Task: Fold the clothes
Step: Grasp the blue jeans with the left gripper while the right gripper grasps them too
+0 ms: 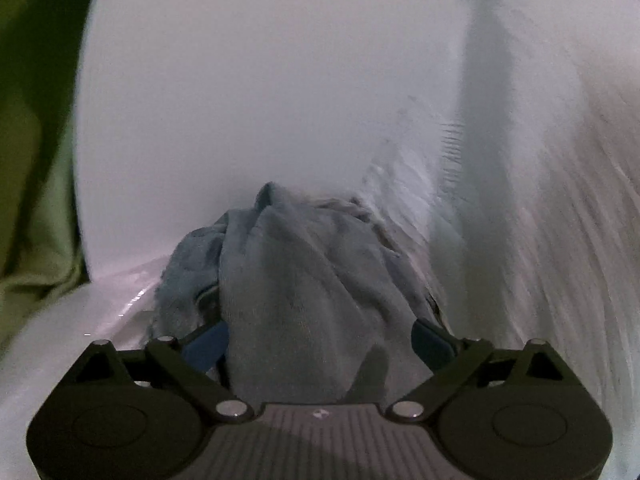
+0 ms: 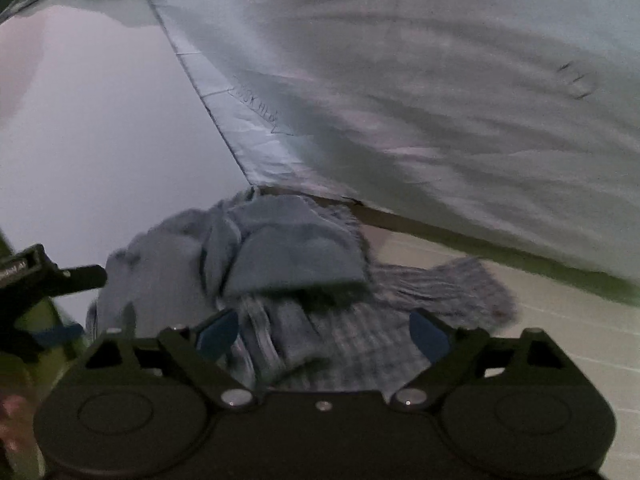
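Note:
A bunched pale blue cloth [image 1: 296,280] fills the gap between my left gripper's [image 1: 320,340] blue pads, which stand wide apart around it. A white garment [image 1: 540,220] hangs blurred at the right. In the right wrist view the same blue cloth [image 2: 288,256] is crumpled, with a checked fringed part [image 2: 400,312] lying between my right gripper's [image 2: 324,336] spread pads. A large pale garment [image 2: 420,88] stretches across above it. The left gripper's finger [image 2: 76,274] reaches the cloth from the left.
A white surface [image 1: 240,100] lies behind the cloth. Green fabric [image 1: 36,160] hangs at the left edge. A light tiled floor [image 2: 560,320] shows at the right of the right wrist view. A hand [image 2: 12,408] shows at the lower left.

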{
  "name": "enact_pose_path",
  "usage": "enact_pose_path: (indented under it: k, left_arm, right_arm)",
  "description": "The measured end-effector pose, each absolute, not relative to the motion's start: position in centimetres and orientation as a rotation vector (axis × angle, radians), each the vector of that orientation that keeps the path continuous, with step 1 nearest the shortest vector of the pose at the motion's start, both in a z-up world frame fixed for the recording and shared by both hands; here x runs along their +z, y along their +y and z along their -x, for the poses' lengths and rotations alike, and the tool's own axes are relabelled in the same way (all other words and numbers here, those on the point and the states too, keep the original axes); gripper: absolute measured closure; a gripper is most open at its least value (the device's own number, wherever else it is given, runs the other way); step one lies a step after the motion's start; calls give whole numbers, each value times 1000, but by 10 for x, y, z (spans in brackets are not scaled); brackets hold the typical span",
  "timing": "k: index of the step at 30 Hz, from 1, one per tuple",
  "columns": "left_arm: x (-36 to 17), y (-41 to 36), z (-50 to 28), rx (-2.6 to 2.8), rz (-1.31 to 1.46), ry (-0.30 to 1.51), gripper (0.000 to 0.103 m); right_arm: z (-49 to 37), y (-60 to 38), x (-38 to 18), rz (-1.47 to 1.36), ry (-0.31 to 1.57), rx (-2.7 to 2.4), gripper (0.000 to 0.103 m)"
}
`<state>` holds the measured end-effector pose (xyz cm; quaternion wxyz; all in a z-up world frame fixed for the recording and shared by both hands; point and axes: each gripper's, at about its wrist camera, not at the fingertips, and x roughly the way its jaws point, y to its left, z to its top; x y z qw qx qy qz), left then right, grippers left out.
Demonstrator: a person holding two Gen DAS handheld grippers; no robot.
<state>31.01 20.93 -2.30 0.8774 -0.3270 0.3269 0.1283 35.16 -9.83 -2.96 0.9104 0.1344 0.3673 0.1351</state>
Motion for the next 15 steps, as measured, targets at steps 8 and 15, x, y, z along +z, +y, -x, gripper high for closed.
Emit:
enact_pose_path:
  k: [8, 15]
  left_arm:
    - [-43, 225, -320, 331, 812, 641, 49]
    - [-20, 208, -293, 310, 690, 585, 83]
  right_arm:
    - [-431, -81, -77, -608, 906, 285, 20]
    - [-388, -58, -33, -373, 696, 388, 89]
